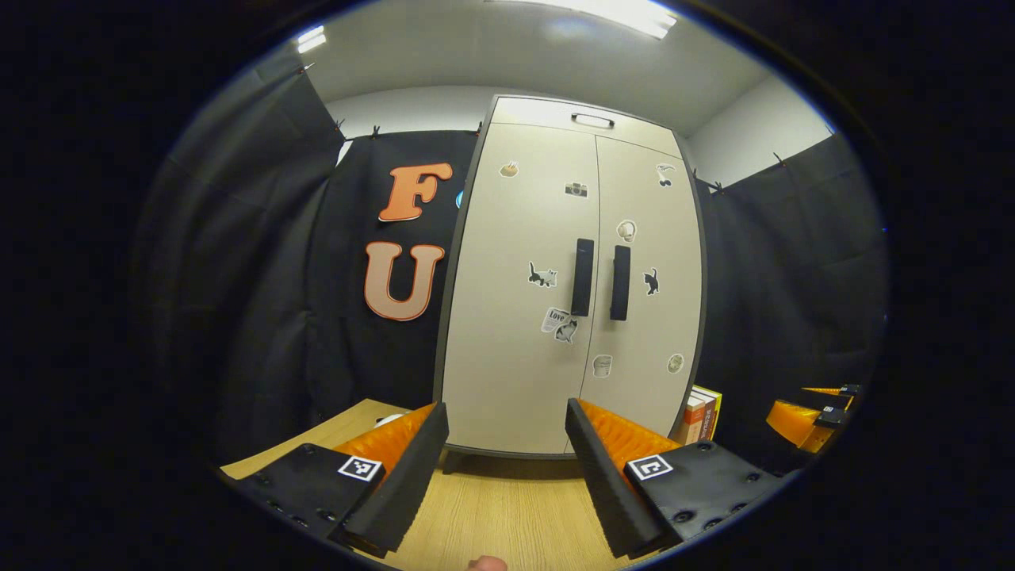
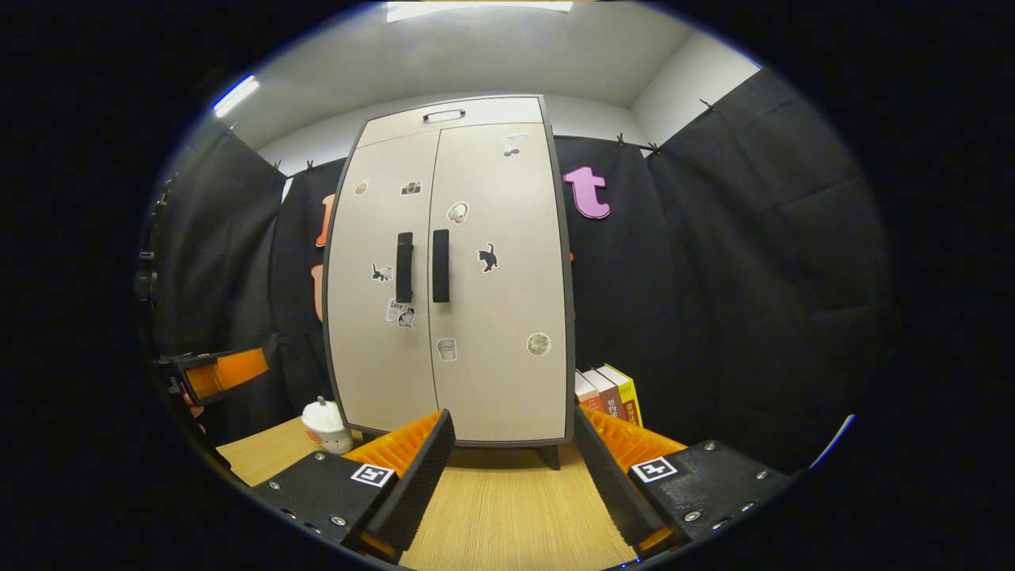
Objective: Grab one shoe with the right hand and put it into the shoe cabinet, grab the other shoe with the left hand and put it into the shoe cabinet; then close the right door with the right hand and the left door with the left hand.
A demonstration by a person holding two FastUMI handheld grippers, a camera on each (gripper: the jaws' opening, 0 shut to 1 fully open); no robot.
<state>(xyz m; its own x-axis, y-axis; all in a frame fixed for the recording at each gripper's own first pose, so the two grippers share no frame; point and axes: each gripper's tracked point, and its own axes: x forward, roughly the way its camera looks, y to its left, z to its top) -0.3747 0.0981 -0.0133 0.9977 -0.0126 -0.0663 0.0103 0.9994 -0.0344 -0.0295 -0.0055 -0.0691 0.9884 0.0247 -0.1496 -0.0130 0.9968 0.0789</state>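
Both doors [image 1: 547, 293] of the shoe cabinet [image 2: 452, 277] flush shut, handles [image 2: 422, 267] side by side at the seam; shoes presumably inside, behind the doors, hence out of sight. Left gripper [image 1: 506, 468] and right gripper [image 2: 511, 468] each spread wide, gripping nothing, held back above the wooden table [image 2: 507, 515] and facing the cabinet front. Books [image 2: 609, 396] upright just beside the cabinet's right flank, small white figurine [image 2: 327, 424] near its left foot; task judged complete.

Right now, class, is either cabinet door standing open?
No: both doors of the shoe cabinet sit flush, handles side by side.
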